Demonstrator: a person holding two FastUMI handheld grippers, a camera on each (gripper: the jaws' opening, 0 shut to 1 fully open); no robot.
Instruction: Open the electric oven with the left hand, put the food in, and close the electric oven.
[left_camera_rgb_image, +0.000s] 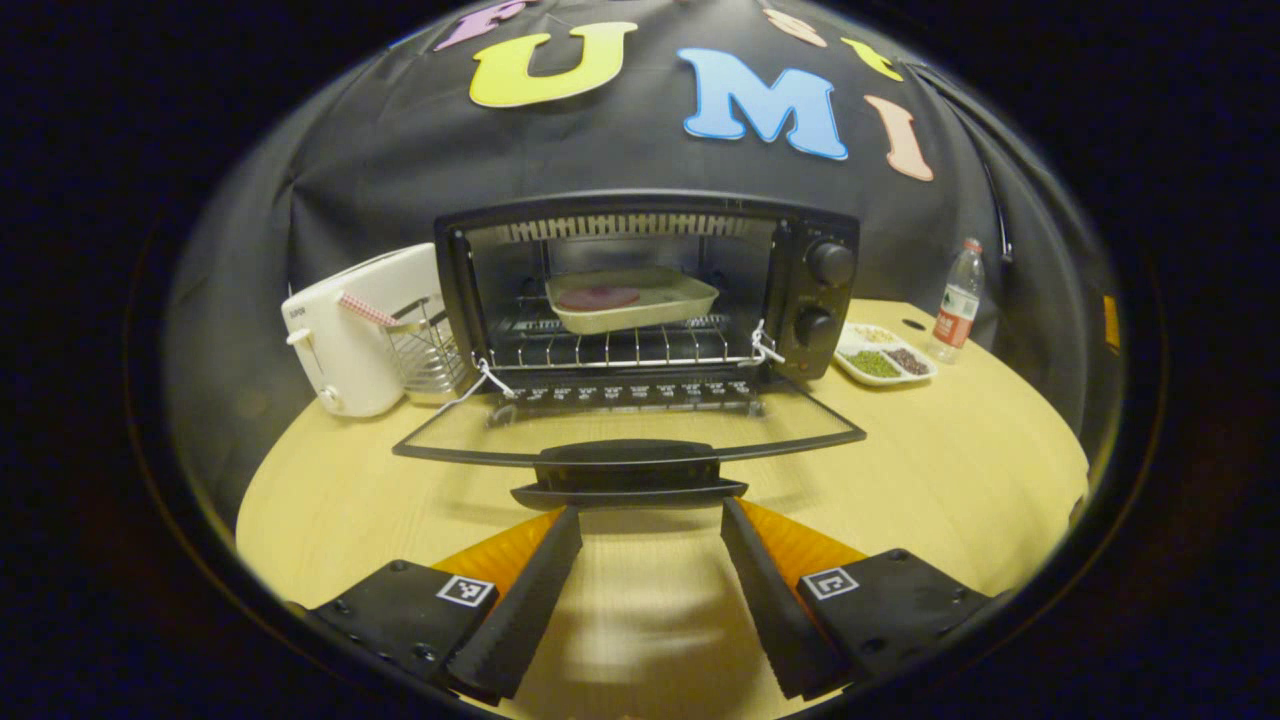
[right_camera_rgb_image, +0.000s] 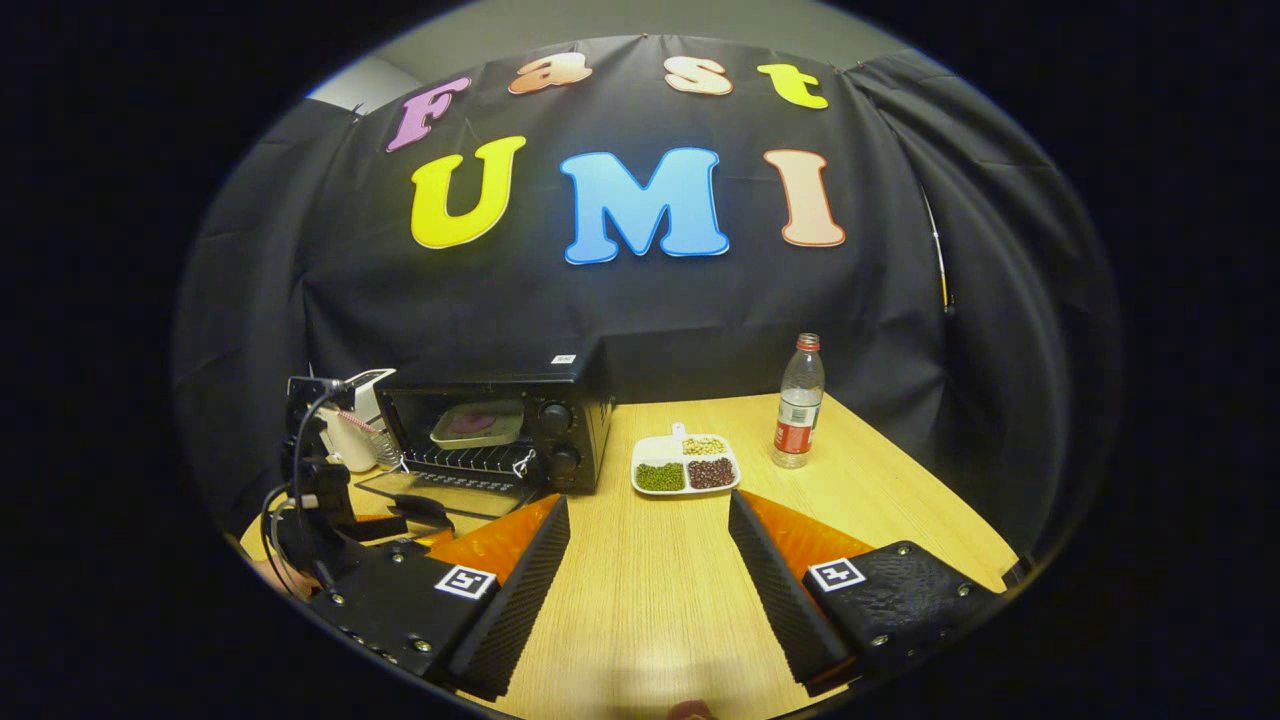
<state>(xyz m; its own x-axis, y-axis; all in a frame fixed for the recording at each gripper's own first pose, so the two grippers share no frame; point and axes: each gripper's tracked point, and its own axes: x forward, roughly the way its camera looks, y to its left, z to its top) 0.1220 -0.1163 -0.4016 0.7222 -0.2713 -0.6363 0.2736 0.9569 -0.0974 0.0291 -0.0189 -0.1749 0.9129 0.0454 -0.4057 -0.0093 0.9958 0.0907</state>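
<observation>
The black electric oven (left_camera_rgb_image: 815, 290) stands at the back of the wooden table with its glass door (left_camera_rgb_image: 628, 430) folded down flat. A cream baking dish (left_camera_rgb_image: 632, 298) holding a pink piece of food (left_camera_rgb_image: 597, 297) rests on the wire rack inside. My left gripper (left_camera_rgb_image: 650, 515) is open, its fingertips just short of the door handle (left_camera_rgb_image: 628, 478), not touching it. In the right gripper view the oven (right_camera_rgb_image: 560, 425) sits at the left with the dish (right_camera_rgb_image: 478, 423) inside. My right gripper (right_camera_rgb_image: 648, 510) hangs open over bare table, holding nothing. The left gripper (right_camera_rgb_image: 395, 520) appears in front of the door.
A white toaster (left_camera_rgb_image: 350, 340) and a wire basket (left_camera_rgb_image: 425, 350) stand left of the oven. A divided white plate of beans (left_camera_rgb_image: 885, 358) and a water bottle (left_camera_rgb_image: 958, 302) are to its right. The plate (right_camera_rgb_image: 686, 465) and bottle (right_camera_rgb_image: 799, 402) lie ahead of my right gripper.
</observation>
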